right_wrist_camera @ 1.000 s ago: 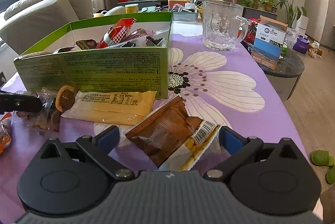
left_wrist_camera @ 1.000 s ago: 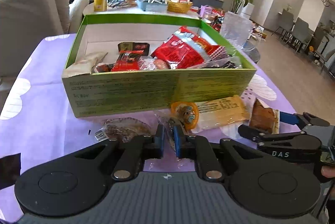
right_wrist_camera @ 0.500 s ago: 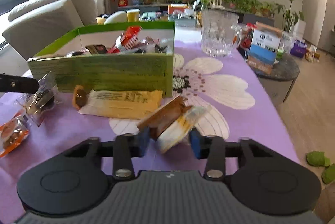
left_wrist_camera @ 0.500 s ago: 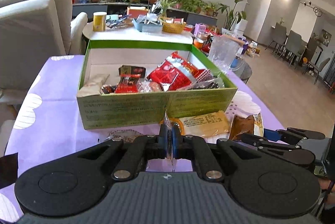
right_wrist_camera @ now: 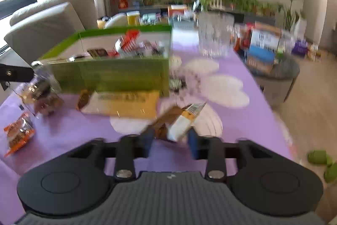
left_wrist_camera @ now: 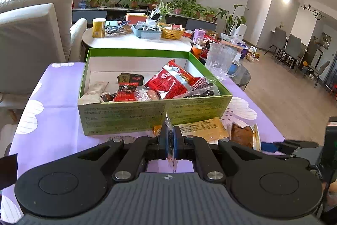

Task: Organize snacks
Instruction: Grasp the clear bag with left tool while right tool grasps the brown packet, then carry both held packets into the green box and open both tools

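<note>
The left claw (left_wrist_camera: 169,139) pinches a clear snack packet (left_wrist_camera: 170,153) thinly; it should clear the green box (left_wrist_camera: 147,113) wall before release. The right claw (right_wrist_camera: 170,140) is opening around the brown packet (right_wrist_camera: 179,121).

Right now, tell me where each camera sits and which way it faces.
Left wrist: on the left gripper, facing the green box; its fingers pinch a clear packet; the right gripper shows at right.
Right wrist: on the right gripper, blurred, facing the box's corner; fingers opening around a brown snack.
Shared: box, yellow packet, glass mug.
</note>
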Demonstrator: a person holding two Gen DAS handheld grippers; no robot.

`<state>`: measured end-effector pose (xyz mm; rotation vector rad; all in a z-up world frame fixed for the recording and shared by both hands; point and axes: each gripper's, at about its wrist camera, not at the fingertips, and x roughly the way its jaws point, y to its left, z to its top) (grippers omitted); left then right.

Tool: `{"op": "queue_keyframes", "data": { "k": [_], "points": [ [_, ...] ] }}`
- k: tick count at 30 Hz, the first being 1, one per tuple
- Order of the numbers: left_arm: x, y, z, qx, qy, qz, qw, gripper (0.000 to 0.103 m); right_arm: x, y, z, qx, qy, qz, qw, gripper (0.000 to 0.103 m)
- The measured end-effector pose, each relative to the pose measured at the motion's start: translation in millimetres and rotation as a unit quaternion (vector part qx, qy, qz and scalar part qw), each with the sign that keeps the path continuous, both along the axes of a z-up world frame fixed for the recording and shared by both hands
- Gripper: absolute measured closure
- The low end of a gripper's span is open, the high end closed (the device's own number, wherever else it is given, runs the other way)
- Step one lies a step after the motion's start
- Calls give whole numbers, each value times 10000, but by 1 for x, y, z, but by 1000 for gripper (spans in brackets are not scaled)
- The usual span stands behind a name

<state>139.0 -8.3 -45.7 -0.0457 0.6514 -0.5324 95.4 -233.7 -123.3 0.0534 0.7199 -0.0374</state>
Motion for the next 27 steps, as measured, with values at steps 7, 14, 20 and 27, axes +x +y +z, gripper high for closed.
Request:
{"op": "queue_keyframes", "data": {
  "k": [7, 14, 20, 27],
  "points": [
    [3, -3, -4, 75, 66, 7, 9999, 99, 18, -6, -2, 234, -41, -87, 9997, 50],
    [6, 0, -13, 133, 210, 54, 9997, 99, 22, 7, -9, -197, -215, 21, 9996, 50],
    [9, 0, -18, 140, 294, 57, 9995, 99, 19, -1, -4, 3, -235, 34, 9997, 55],
    [12, 1, 8, -88, 3, 8, 10000, 99, 5, -2, 26, 199, -758, 59, 9969, 56]
  ]
}}
